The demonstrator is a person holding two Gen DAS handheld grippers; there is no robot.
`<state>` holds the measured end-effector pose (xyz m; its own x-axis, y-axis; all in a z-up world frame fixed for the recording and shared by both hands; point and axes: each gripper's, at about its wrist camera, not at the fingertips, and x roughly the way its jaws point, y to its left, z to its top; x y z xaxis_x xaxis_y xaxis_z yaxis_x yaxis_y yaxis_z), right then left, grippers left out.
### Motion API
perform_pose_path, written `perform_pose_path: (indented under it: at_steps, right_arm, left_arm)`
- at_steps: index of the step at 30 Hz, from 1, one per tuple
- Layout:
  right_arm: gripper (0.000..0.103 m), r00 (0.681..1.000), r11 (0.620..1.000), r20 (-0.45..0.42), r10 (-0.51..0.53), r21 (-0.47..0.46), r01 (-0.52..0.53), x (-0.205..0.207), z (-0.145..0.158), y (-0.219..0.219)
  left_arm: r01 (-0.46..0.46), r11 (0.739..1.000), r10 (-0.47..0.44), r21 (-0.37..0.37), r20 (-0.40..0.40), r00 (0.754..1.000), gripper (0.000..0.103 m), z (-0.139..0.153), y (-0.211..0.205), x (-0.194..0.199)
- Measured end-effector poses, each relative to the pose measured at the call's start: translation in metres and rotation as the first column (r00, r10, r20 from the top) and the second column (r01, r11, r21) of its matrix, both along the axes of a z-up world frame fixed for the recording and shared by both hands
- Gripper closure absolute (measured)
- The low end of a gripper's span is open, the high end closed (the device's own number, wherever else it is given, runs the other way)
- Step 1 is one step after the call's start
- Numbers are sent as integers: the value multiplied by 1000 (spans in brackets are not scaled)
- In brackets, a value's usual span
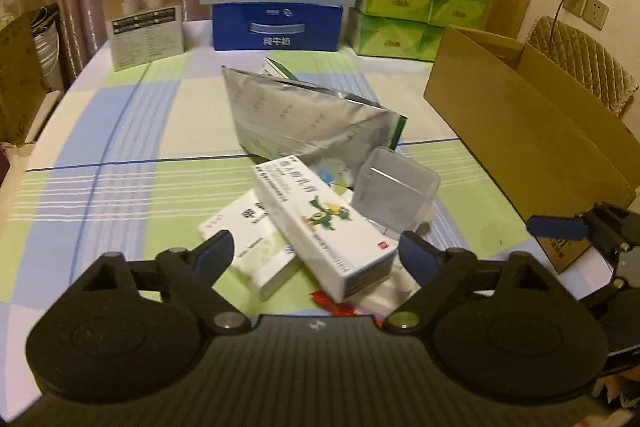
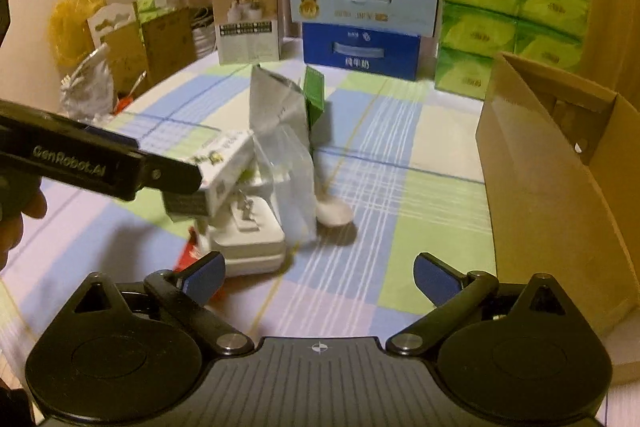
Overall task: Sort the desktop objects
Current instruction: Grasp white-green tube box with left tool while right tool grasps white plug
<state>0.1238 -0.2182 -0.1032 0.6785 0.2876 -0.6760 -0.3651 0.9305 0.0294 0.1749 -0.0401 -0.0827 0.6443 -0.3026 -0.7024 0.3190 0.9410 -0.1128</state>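
Bare tablecloth (image 2: 360,267) lies between the heaped medicine boxes (image 1: 324,227) and the cardboard box (image 2: 552,187) wall.

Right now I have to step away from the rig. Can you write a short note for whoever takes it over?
Left tool: open, straddling the long medicine box on top of the pile; not closed on it.
Right tool: open, empty, low over the tablecloth beside the white charger.
Pile at table centre: medicine boxes, clear plastic box, silver foil bag.
Cardboard box stands open on the right; its contents can't be seen.
Left: the whole pile is unsorted.
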Motion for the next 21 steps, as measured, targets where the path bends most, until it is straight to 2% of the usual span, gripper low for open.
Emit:
perform_pose_path:
  at_steps: [5,7,9,15,21]
  right_arm:
    - [6,1000,1000,-20,-22,19,22,5,-3,-7]
    - [6,1000,1000,-24,-18,25,18,5,-3,-6]
    - [6,1000,1000,-28,-12,17,13,4,-3,-3]
    - [6,999,998,-51,7,55,-4,4,-2,3]
    - [8,997,994,-64,42,100,-36,5,-1,14]
  left_arm:
    - [18,1000,-18,18,-17,1000,33,-10,-11,9]
    - [13,1000,-13,10,-21,1000,42,-11,-10,10]
    - [9,1000,-9,20,-17,1000,55,-11,-8,11]
    - [-10,999,11,46,-23,1000,67,-12,9,3]
    - [-8,996,11,91,-31,999,70,-13,32,-19]
